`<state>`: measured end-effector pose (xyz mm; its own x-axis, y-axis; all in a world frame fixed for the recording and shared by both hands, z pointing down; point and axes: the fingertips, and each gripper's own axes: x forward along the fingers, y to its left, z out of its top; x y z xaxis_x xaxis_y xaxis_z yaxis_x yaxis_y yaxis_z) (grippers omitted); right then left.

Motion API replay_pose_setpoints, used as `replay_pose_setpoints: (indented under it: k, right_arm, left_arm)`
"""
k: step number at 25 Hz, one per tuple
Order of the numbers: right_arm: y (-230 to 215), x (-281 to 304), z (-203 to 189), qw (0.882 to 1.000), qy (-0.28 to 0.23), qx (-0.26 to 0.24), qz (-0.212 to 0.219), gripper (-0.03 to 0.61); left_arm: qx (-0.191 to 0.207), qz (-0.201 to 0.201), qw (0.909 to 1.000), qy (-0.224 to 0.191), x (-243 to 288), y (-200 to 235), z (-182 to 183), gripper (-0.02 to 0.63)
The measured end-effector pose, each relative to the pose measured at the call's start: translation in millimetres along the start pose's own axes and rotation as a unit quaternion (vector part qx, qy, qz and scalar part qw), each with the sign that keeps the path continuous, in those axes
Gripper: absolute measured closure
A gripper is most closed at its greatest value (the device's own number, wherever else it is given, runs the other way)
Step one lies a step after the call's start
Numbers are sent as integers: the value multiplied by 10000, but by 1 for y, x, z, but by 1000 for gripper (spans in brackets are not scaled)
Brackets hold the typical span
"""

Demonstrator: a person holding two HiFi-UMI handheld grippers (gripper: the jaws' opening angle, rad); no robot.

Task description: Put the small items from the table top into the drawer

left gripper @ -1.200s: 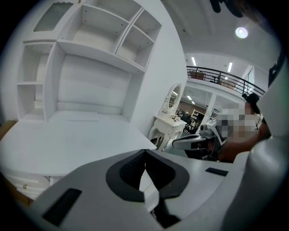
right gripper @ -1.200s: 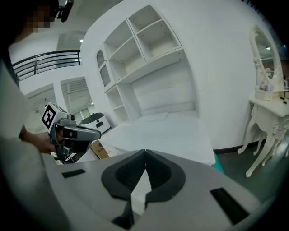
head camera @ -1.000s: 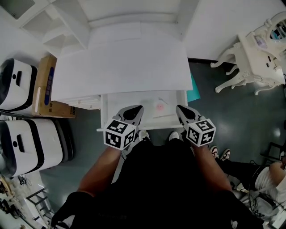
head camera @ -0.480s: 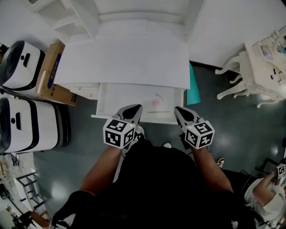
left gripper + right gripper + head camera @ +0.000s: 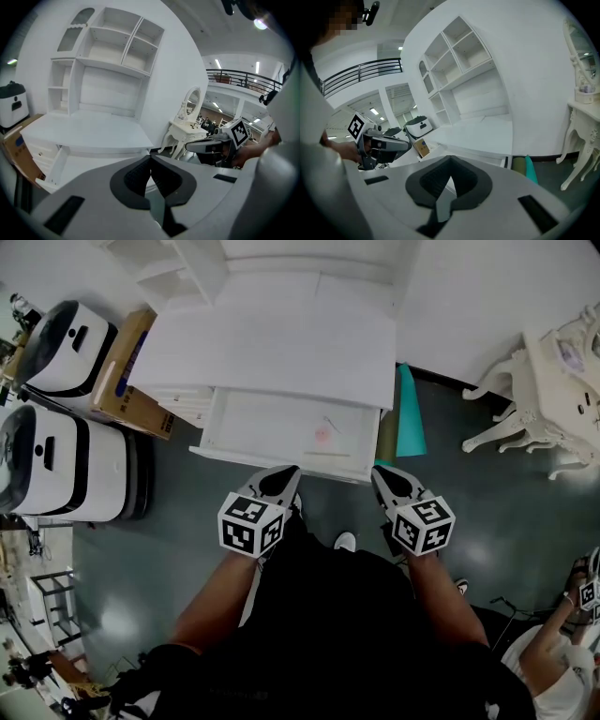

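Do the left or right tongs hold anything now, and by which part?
Nothing is held. The left tongs and the right tongs are both shut, with nothing between them.

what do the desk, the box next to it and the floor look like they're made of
Desk: likely painted wood or laminate, even matte white, crisp edges. Box: cardboard, dull brown with print. Floor: maybe sealed concrete or vinyl, dark with glossy light patches.

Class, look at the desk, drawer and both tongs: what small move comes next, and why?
Both the left tongs and right tongs are shut and empty, the table top looks bare, and a pink item lies in the open drawer, so probably reach forward and push the drawer shut.
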<state>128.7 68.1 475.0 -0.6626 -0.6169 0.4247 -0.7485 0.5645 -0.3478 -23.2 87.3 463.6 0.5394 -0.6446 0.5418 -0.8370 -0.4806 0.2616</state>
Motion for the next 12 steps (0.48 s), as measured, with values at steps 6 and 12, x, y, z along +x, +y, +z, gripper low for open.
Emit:
replay_pose_setpoints:
  k: [6,12]
  right_arm:
    - [8,-22,-18,9997,31,-40,227,551]
    - [18,-30,-24,9996,75,-119,237,551]
  left_arm:
    - [-102,245,9996,-102,-16,-19,-17,603]
    - [-89,270,9996,-62,-28,-24,-27,603]
